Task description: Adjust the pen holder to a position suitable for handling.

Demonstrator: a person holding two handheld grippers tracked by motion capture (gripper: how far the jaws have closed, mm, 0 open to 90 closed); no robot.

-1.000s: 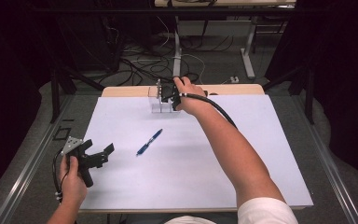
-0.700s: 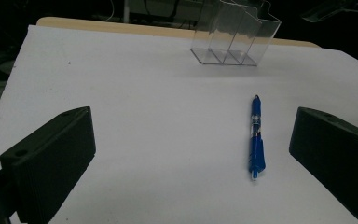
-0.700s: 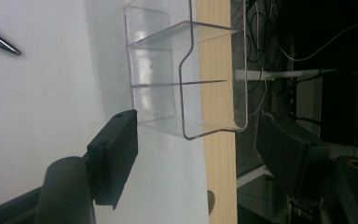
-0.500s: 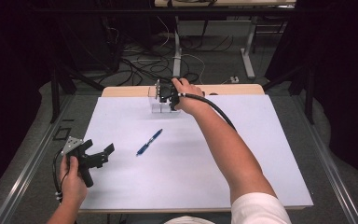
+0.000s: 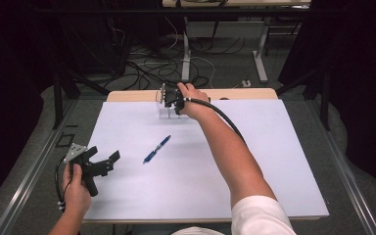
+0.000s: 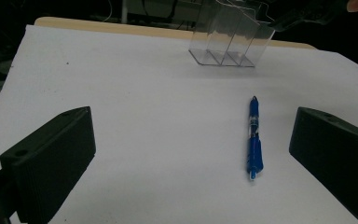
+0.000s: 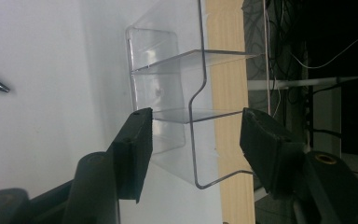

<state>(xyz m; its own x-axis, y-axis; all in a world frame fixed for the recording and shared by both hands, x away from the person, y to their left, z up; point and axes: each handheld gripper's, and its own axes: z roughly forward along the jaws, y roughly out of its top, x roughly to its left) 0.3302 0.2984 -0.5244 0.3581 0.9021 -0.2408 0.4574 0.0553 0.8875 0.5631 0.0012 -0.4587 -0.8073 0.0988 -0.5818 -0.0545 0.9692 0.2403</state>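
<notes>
A clear plastic holder (image 5: pixel 165 111) with several compartments stands at the far edge of the white board (image 5: pixel 254 161). My right gripper (image 5: pixel 169 98) is at it and stands open. In the right gripper view the right gripper (image 7: pixel 196 128) has one jaw on each side of the clear holder's (image 7: pixel 168 93) near end, with a gap on the outer side. A blue pen (image 5: pixel 156 149) lies in the middle of the board. At the board's front left my left gripper (image 5: pixel 103 163) is open with nothing in it. In the left gripper view it (image 6: pixel 191 158) faces the blue pen (image 6: pixel 253 137) and the clear holder (image 6: pixel 230 39).
The white board lies on a wooden tabletop (image 5: pixel 235 93) whose strip shows just behind the holder. Cables (image 5: pixel 147 63) and table legs (image 5: pixel 260 49) sit on the floor beyond. A dark rail (image 5: pixel 24 181) runs along the left side.
My right gripper has edged slightly left at the holder. The left gripper and the pen have not moved.
</notes>
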